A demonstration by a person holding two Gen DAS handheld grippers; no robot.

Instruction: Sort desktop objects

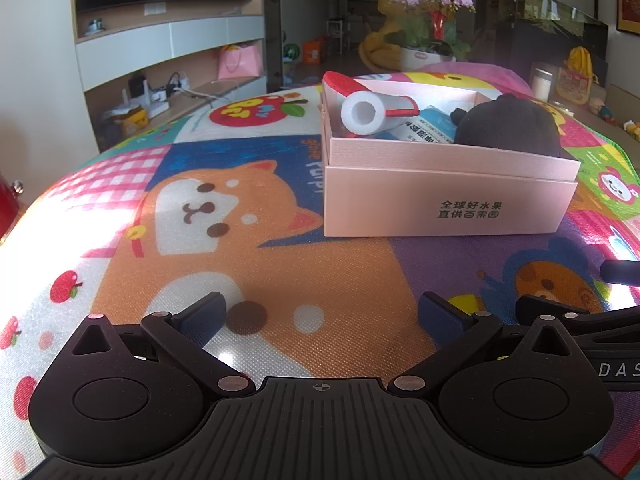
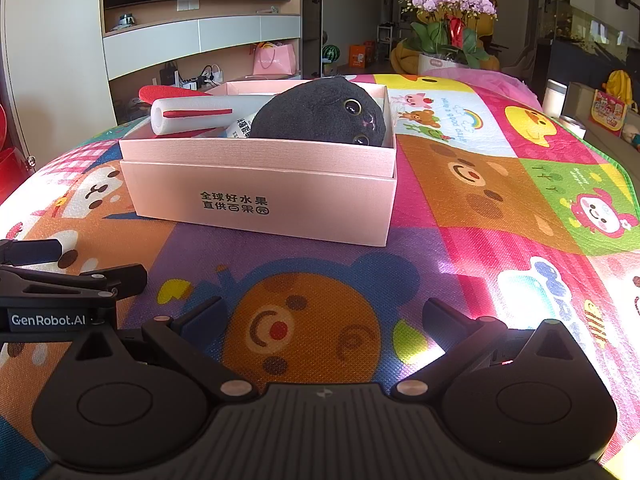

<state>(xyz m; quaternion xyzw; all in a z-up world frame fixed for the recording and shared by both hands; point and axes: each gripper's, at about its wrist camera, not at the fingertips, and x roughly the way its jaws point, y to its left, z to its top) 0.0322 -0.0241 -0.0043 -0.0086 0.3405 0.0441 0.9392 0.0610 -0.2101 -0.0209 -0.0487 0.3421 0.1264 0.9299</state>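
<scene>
Two empty grippers: left gripper (image 1: 322, 314), right gripper (image 2: 322, 314); one pink box (image 2: 256, 192), one plush (image 2: 320, 114).

We have both wrist cameras low over the cartoon mat (image 1: 280, 272), side by side, facing the pink box (image 1: 448, 200) nearby. The left view sits left of it, the right view (image 2: 256, 196) more head-on; both share box, mat and room.
</scene>
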